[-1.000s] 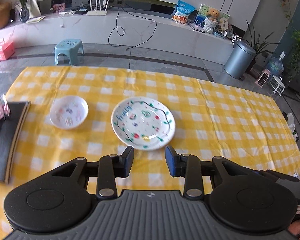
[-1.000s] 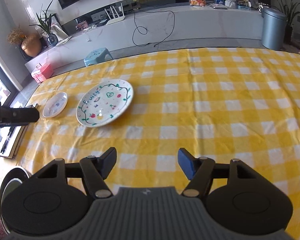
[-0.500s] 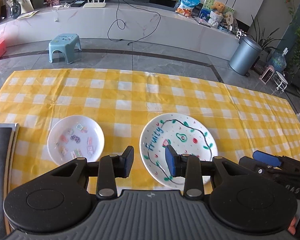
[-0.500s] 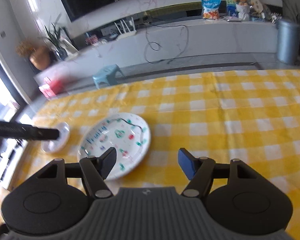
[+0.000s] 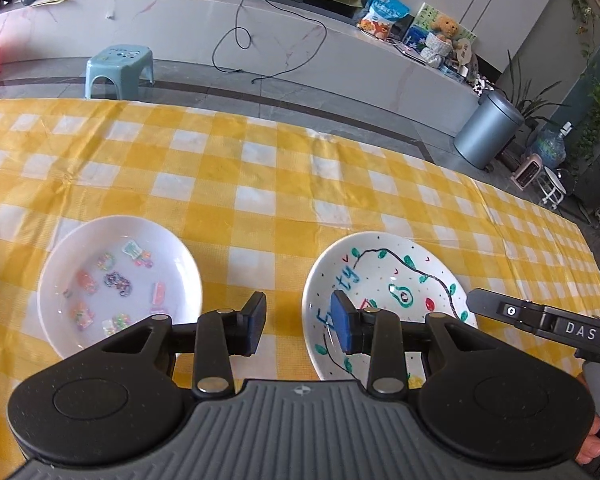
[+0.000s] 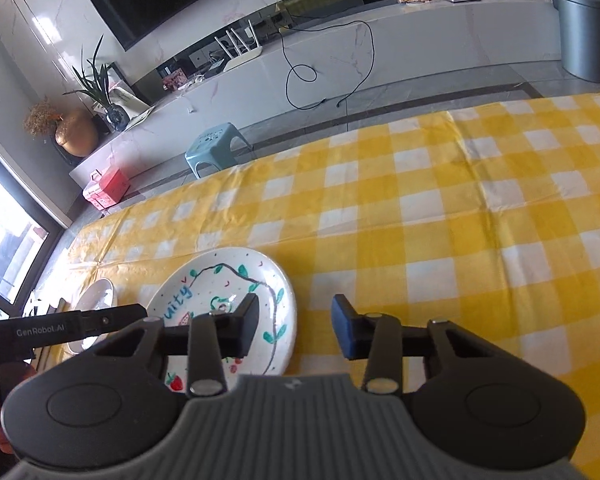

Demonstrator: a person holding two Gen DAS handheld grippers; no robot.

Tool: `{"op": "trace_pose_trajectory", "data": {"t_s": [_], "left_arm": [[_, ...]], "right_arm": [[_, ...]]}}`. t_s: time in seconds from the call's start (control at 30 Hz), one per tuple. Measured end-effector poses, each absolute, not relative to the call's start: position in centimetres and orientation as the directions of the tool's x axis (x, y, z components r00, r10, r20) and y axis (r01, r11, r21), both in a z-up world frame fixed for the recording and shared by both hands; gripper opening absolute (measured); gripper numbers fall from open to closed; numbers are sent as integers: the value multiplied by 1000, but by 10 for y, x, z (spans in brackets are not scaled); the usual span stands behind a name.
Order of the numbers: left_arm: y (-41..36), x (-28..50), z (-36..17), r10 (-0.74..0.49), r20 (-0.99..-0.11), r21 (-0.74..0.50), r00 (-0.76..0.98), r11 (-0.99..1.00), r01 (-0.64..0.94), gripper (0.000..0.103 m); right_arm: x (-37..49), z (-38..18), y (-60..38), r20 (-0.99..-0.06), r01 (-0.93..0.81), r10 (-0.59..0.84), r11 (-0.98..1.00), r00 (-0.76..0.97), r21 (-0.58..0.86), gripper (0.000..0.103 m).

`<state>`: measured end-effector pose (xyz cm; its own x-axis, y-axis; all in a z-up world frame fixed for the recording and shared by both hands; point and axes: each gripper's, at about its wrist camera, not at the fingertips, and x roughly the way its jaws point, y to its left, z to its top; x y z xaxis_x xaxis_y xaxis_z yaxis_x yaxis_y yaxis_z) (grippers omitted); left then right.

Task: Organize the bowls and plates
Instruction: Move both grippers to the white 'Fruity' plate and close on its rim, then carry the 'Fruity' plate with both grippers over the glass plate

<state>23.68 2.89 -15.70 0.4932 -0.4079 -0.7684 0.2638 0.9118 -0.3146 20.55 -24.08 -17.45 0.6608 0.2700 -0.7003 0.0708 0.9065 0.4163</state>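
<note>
A large white plate (image 5: 388, 280) painted with fruit, vines and blue lettering lies on the yellow checked tablecloth (image 5: 260, 168). A small white bowl (image 5: 116, 280) with coloured stickers lies to its left. My left gripper (image 5: 298, 328) is open, straddling the plate's left rim, its right finger over the plate. My right gripper (image 6: 294, 330) is open at the plate's (image 6: 224, 296) right rim; its left finger is over the plate. The bowl (image 6: 96, 300) shows partly behind the left gripper's body (image 6: 60, 328). The right gripper's body (image 5: 540, 320) reaches in at the plate's right side.
The tablecloth (image 6: 460, 232) stretches to the right of the plate. Beyond the table's far edge stand a blue stool (image 5: 120, 64), a grey bin (image 5: 488, 128) and a long white bench (image 5: 260, 32).
Both grippers have moved forward and down toward the large plate. The left fingers have opened a little wider and now sit at its left rim; the right gripper has closed in on its right rim.
</note>
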Motion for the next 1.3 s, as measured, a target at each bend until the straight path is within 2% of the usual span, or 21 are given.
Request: {"op": "trace_pose_trajectory", "data": {"t_s": [0.07, 0.23, 0.43, 0.57, 0.63, 0.77, 1.03, 1.3], "left_arm": [[29, 237, -160, -409, -765, -313, 497, 911, 268, 40], [27, 234, -161, -447, -751, -342, 487, 893, 292, 40], [19, 230, -162, -451, -752, -327, 480, 889, 322, 30], [9, 226, -161, -412, -768, -262, 491, 901, 347, 29], [5, 226, -159, -383, -781, -226, 494, 910, 348, 23], [9, 226, -152, -415, -776, -269, 475, 899, 346, 16], [3, 210, -120, -438, -762, -277, 477, 887, 370, 16], [-26, 172, -72, -405, -780, -219, 477, 891, 398, 16]], "right_arm": [[206, -179, -242, -704, 70, 281, 903, 652, 425, 29], [203, -185, -243, -701, 76, 298, 891, 648, 449, 19], [199, -187, -238, -691, 65, 323, 879, 647, 472, 16], [199, -188, -240, -692, 92, 313, 872, 651, 481, 9], [199, -188, -242, -693, 107, 318, 862, 648, 495, 8], [196, -182, -243, -704, 132, 287, 869, 650, 476, 8], [173, -165, -255, -686, 160, 317, 829, 655, 536, 9], [129, -135, -272, -652, 182, 311, 798, 691, 574, 10]]}}
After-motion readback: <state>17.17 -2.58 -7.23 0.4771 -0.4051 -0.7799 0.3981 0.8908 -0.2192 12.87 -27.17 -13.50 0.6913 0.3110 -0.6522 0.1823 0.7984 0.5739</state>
